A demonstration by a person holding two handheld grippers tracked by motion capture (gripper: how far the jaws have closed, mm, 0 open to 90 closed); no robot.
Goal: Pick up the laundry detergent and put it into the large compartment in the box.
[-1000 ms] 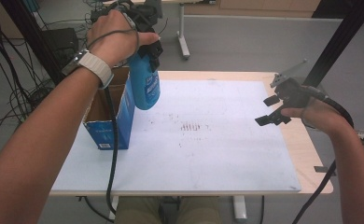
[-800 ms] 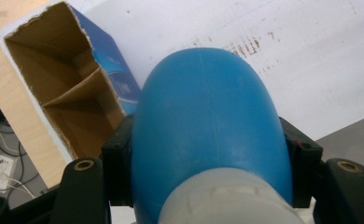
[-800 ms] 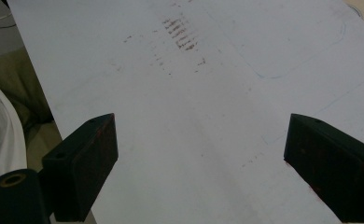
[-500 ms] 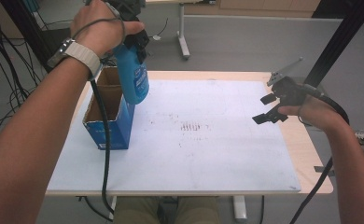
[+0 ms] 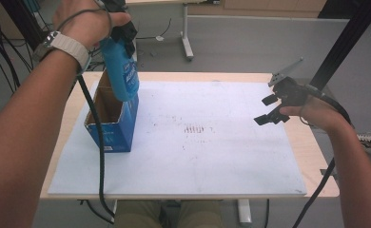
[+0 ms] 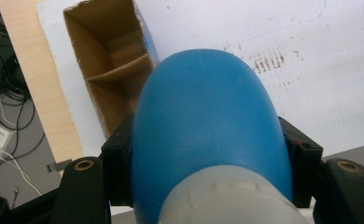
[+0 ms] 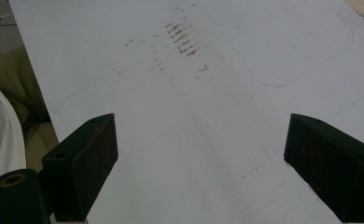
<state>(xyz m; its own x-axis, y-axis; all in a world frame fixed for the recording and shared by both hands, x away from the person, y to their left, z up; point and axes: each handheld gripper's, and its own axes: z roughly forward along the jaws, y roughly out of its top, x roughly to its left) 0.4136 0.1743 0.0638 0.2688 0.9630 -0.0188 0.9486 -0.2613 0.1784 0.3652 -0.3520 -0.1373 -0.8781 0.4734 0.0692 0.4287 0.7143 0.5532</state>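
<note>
A: What does the left tool [image 5: 119, 29] hold?
B: A blue bottle [image 5: 122, 73] — clamped near its cap, hanging over the open blue carton [image 5: 111, 124] on the worktop [image 5: 221, 142]. Its white label lettering is unreadable.
A: The right tool [image 5: 272, 108]?
B: Spread wide — gripping nothing.

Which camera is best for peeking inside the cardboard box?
The left gripper view: it looks down into the open box, showing brown walls and a divider, behind the blue bottle. The high view shows its blue outside and some of its inside. The right gripper view looks at the white mat.
</note>
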